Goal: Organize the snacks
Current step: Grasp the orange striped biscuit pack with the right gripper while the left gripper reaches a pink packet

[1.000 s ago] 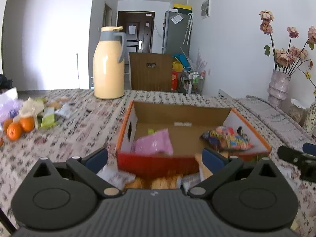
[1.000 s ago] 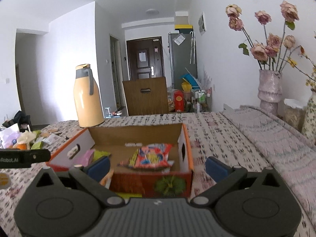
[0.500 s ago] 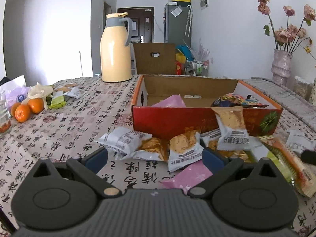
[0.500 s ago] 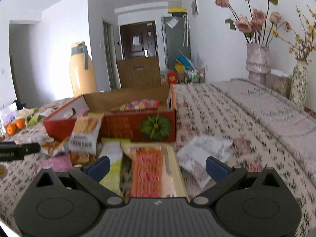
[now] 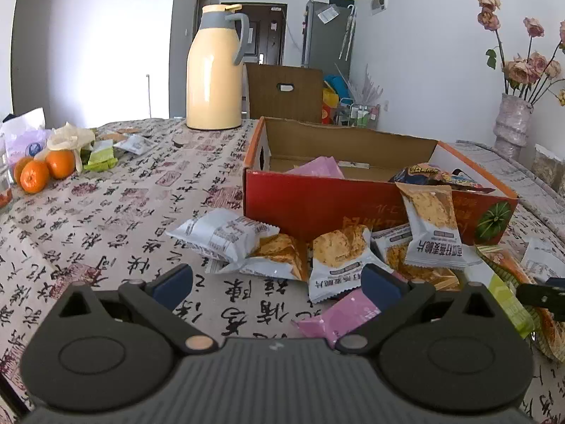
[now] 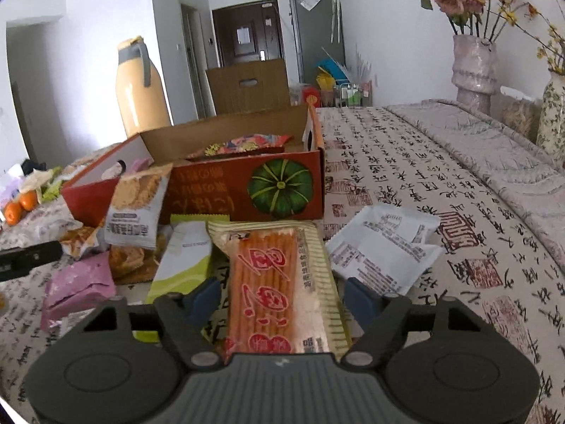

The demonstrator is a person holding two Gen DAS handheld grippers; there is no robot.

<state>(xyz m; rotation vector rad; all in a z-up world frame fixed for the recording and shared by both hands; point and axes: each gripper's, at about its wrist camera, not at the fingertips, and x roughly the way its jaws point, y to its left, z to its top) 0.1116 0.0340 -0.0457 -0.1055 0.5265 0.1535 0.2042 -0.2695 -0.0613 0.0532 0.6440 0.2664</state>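
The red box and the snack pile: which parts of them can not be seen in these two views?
- Red box floor, both views: hidden by its front wall.
- Pink packet, left wrist: near end under a finger.
- Long orange-stick packet, right wrist: near end behind the gripper body; whether the fingers touch it is unclear.

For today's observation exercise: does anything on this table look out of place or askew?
Yes. Snack packets lie in a loose heap outside the red box, and one packet leans tilted against its front wall.
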